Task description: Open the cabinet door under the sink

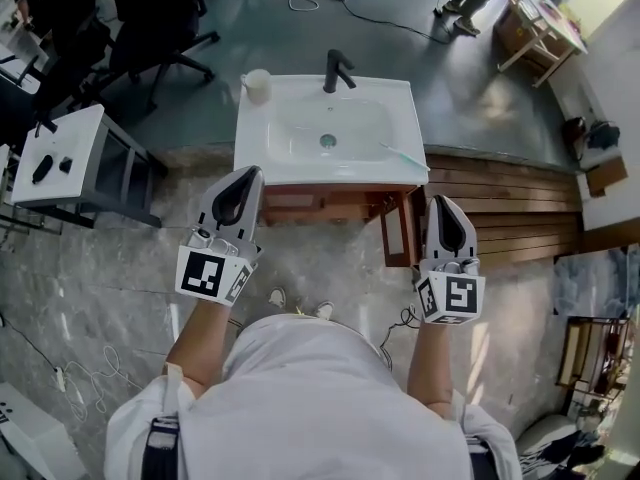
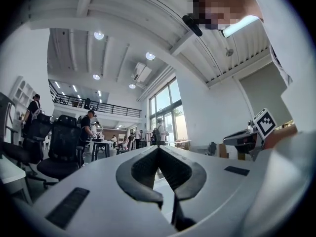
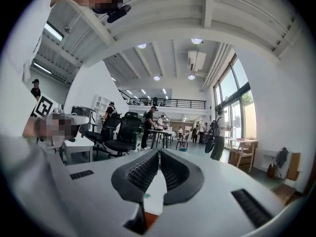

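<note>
A white sink (image 1: 325,128) with a black tap (image 1: 337,70) tops a brown wooden cabinet (image 1: 320,206). The cabinet's right door (image 1: 399,228) stands swung out towards me, edge-on. My left gripper (image 1: 249,175) hangs in front of the cabinet's left half, its jaws together and empty. My right gripper (image 1: 443,204) hangs just right of the swung-out door, apart from it, jaws also together and empty. Both gripper views look up across the room over closed tips: the left gripper (image 2: 158,148) and the right gripper (image 3: 159,152). Neither shows the cabinet.
A pale cup (image 1: 257,85) stands on the sink's back left corner. A white side table (image 1: 60,158) and black office chairs (image 1: 150,28) are at the left. Wooden decking (image 1: 510,203) lies at the right. Cables (image 1: 400,323) trail on the stone floor.
</note>
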{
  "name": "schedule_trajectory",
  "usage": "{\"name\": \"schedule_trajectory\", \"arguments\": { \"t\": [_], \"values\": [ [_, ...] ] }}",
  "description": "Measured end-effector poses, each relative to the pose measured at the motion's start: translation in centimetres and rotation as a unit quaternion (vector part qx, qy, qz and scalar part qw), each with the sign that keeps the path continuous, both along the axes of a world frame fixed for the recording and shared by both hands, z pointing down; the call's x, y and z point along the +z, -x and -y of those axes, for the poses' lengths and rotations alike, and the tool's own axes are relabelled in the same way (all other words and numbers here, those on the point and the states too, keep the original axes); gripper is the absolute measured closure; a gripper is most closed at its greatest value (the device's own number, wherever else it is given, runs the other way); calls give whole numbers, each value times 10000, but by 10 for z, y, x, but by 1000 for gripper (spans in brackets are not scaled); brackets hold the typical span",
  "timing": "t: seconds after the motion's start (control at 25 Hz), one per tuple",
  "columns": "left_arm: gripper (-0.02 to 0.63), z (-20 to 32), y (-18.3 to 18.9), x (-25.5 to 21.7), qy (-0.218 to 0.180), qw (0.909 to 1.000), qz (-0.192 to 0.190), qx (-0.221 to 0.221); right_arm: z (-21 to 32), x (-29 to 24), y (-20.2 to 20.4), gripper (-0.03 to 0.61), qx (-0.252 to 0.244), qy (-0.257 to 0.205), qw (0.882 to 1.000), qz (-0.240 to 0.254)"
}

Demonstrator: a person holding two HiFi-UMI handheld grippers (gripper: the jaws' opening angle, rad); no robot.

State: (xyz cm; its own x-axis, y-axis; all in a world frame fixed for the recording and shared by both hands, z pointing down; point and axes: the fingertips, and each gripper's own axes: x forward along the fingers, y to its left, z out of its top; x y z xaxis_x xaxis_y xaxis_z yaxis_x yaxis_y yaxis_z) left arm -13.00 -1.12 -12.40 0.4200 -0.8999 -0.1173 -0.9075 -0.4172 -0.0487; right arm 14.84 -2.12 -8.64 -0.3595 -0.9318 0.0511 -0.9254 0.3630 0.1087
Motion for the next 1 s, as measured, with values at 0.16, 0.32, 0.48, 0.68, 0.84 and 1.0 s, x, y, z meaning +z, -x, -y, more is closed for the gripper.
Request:
{"name": "schedule_trajectory", "arguments": {
  "t": [0.16, 0.32, 0.48, 0.68, 0.84, 1.0],
  "values": [
    [607, 2, 3, 3, -29, 9999, -47, -155, -6, 0, -8, 538, 41, 22, 9999, 124],
    [607, 3, -1, 3, -99, 9999, -42, -111, -11, 4, -13, 541, 63, 52, 9999, 74],
    [607, 7, 1, 5, -63, 9999, -38, -99, -11, 5, -12, 541, 38, 48, 9999, 90],
    [607, 4, 2, 6, -54, 10000, -6, -64, -10, 2, -6, 541, 27, 10, 9998, 174],
    [607, 3, 2, 4, -37, 10000, 29, -15, -10, 0, -1, 541, 41, -3, 9997, 233],
    [607, 3, 3, 2, -88, 9999, 51, 24, -13, 1, 3, 541, 44, -11, 9997, 247]
  ]
}}
